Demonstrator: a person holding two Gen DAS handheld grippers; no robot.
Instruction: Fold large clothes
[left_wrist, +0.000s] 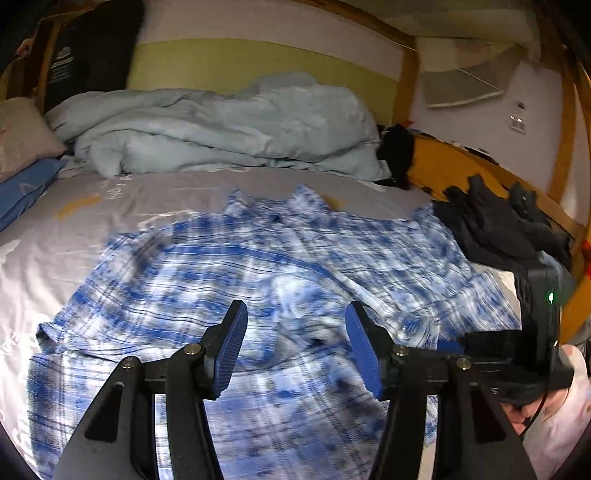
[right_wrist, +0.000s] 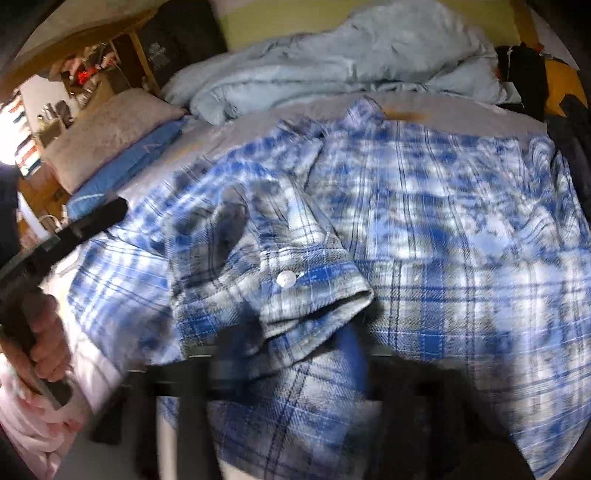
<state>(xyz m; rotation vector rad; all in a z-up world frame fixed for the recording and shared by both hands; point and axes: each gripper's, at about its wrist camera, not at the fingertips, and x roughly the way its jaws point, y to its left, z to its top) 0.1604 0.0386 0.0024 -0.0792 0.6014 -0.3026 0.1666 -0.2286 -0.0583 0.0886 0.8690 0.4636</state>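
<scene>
Blue-and-white plaid flannel shirt (left_wrist: 258, 266) sprawls across frame centre on the grey bedsheet (left_wrist: 110, 199). Left gripper (left_wrist: 295, 347) gapes empty; right gripper (right_wrist: 314, 354) pinches its buttoned cuff (right_wrist: 317, 280). Thin hold may slip, undoing the fold.

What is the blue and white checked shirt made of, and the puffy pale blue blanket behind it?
The blue and white checked shirt looks like soft brushed cotton, maybe flannel: the cuff shows a fuzzy woven surface and a plastic-looking white button. The puffy pale blue blanket looks like a padded quilt in smooth matte cloth, with thick rounded folds.
</scene>
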